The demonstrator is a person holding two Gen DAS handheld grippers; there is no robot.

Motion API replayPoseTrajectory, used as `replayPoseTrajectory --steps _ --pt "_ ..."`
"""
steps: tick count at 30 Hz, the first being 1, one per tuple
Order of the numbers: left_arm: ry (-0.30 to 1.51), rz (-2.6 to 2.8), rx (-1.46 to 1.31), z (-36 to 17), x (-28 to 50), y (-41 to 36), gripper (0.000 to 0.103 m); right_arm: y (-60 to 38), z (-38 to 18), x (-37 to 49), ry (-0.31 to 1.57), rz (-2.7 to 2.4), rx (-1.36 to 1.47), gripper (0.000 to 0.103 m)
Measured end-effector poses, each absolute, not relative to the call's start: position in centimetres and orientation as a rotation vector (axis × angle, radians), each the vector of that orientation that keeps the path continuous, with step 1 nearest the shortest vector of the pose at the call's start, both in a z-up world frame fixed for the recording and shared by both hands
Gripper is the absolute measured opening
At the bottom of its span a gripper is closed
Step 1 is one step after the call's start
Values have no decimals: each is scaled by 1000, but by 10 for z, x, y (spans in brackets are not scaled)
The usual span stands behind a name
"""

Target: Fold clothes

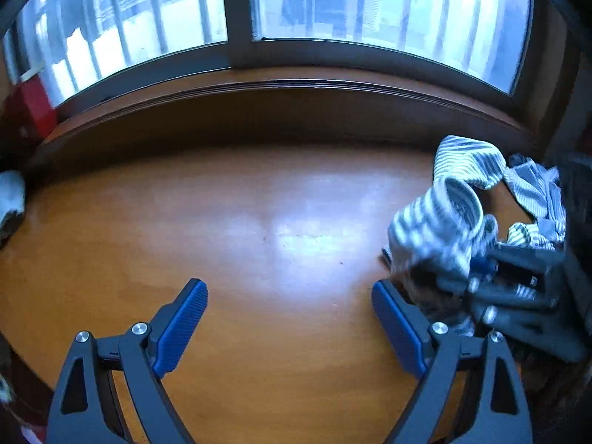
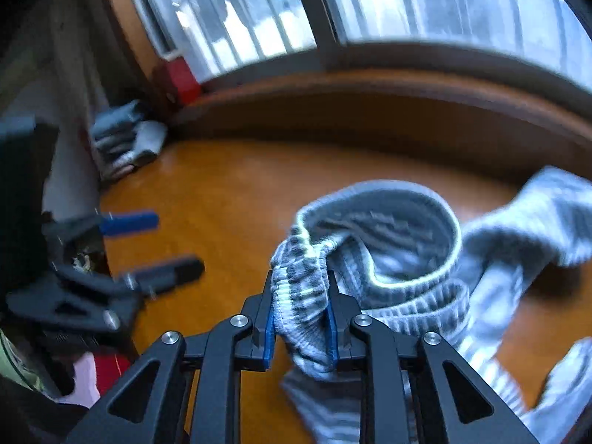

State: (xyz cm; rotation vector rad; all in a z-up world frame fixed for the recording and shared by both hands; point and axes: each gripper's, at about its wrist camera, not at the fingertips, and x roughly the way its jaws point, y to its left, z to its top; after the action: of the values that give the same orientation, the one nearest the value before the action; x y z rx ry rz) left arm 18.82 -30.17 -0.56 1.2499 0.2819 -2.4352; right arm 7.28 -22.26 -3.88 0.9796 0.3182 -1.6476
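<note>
Our right gripper (image 2: 300, 318) pinches the striped garment's (image 2: 399, 244) waistband, its legs trailing right across the bench (image 2: 229, 185), while our spread, empty left gripper (image 1: 289, 318) hangs just left of it.

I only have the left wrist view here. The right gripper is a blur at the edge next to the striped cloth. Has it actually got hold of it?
Observer: Yes. In the right wrist view the right gripper has its jaws closed on a bunched fold of the striped garment, at its ribbed edge.
Operator: Is the rest of it lifted or lying down?
Observer: Most of it trails across the wooden table to the right of the jaws; the frame is too blurred to say whether any of it is clear of the surface.
Operator: Anything already folded?
Observer: A stack of grey folded clothes sits at the table's far left corner, by the red box.
</note>
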Motion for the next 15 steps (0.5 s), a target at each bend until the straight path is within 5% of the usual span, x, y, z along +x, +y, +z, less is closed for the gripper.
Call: replayPoseTrajectory --steps 15 --pt "-292 -3024 1472 5 49 -245 91 -94 -10 104 192 -2109 1085 53"
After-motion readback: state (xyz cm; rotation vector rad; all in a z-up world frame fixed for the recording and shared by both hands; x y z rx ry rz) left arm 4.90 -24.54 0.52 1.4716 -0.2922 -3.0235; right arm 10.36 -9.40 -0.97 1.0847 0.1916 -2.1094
